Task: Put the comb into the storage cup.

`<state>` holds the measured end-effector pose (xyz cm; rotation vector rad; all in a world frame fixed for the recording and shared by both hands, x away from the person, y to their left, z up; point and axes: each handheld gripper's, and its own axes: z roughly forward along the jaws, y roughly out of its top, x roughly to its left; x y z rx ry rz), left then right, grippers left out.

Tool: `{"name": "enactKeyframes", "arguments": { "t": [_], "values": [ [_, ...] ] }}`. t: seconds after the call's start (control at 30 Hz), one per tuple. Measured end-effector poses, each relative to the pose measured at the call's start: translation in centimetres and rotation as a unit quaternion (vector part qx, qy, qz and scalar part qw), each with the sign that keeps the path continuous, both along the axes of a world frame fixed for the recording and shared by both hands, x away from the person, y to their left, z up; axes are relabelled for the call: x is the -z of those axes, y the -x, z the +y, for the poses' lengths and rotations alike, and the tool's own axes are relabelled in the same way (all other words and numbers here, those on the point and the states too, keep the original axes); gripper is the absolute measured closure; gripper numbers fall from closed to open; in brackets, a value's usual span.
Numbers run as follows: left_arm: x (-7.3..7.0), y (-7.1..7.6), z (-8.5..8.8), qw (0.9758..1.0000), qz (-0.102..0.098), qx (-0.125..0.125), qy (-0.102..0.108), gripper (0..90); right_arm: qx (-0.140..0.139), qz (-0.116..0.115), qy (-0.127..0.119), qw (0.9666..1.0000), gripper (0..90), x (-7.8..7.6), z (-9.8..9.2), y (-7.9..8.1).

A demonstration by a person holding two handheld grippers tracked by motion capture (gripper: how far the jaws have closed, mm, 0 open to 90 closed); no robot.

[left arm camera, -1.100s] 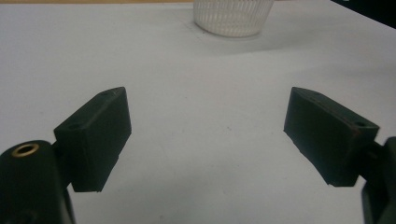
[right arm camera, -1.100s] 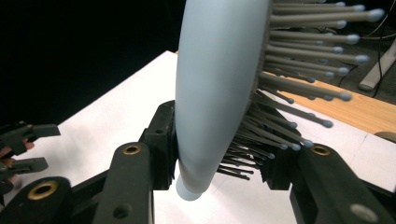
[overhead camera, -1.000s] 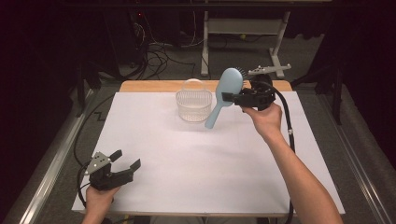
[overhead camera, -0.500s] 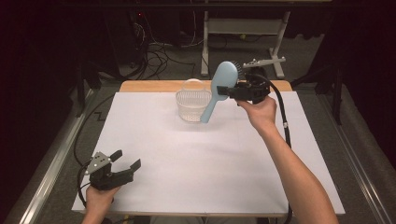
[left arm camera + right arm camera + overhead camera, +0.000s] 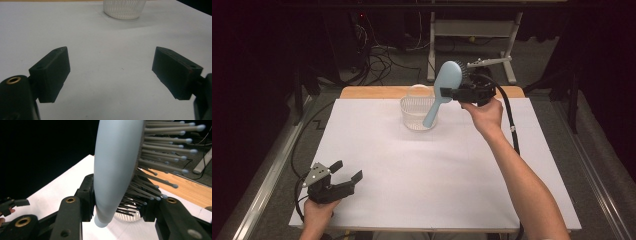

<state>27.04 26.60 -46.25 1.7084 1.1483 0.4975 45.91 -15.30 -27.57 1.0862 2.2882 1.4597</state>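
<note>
Nearest, at the front left corner of the white table (image 5: 412,200), the left gripper (image 5: 346,173) rests low in the person's hand with its jaws spread wide and nothing between them. It points across the bare sheet toward the clear ribbed cup (image 5: 124,8), probably parked there so it stays out of the way while the other hand works.

Farther back, the person's right forearm (image 5: 522,185) reaches diagonally across the table to the far edge. There the right gripper (image 5: 448,93) is clamped on a pale blue hairbrush (image 5: 443,90), one jaw against the smooth back and the other pushed in among the bristles (image 5: 160,157), close to where the head narrows into the handle. Gripping that spot seems meant to leave the handle free.

The brush hangs tilted in the air, head up and handle slanting down over the cup (image 5: 417,112), its tip at or just inside the rim; which of the two is hard to tell. That pose suggests the handle is being lowered into the cup so the brush stands upright.
</note>
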Motion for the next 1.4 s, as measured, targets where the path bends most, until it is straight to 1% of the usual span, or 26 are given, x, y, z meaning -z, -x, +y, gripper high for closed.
{"name": "enactKeyframes", "arguments": {
  "t": [0.33,0.47,0.53,0.67,0.9,1.03,1.3,1.37,1.4],
  "values": [
    [0.0,0.0,0.0,1.0000,-0.001,0.002,-0.001,14.4,0.017,0.000,-0.008,0.9998,56.1,-0.1,0.5,-1.1],
    [0.0,0.0,-0.1,1.0000,-0.002,0.002,-0.004,14.4,0.020,0.000,-0.007,0.9998,56.1,-0.2,0.7,-1.4],
    [0.0,0.0,-0.1,1.0000,-0.003,0.002,-0.005,14.4,0.025,-0.004,-0.004,0.9997,56.1,-0.3,0.8,-1.4],
    [0.0,0.0,-0.1,1.0000,-0.003,0.003,-0.005,14.4,0.029,-0.003,-0.002,0.9996,56.2,-0.4,1.0,-1.8],
    [0.0,0.0,-0.1,1.0000,-0.002,0.003,-0.005,14.4,0.038,-0.004,-0.004,0.9993,56.2,-0.7,1.2,-2.4],
    [0.0,-0.1,0.0,1.0000,-0.001,0.004,-0.006,14.4,0.044,-0.005,-0.004,0.9990,56.1,-0.5,1.5,-2.7],
    [0.0,-0.1,0.0,1.0000,0.001,0.005,-0.007,14.4,0.049,-0.005,0.001,0.9988,56.2,-0.2,2.3,-3.5],
    [0.0,-0.2,-0.1,1.0000,0.001,0.005,-0.008,14.4,0.051,-0.015,0.000,0.9986,56.2,-0.1,2.5,-3.6],
    [0.0,-0.2,-0.1,1.0000,0.001,0.005,-0.007,14.4,0.053,-0.016,-0.001,0.9985,56.3,-0.1,2.6,-3.6]
  ]
}}
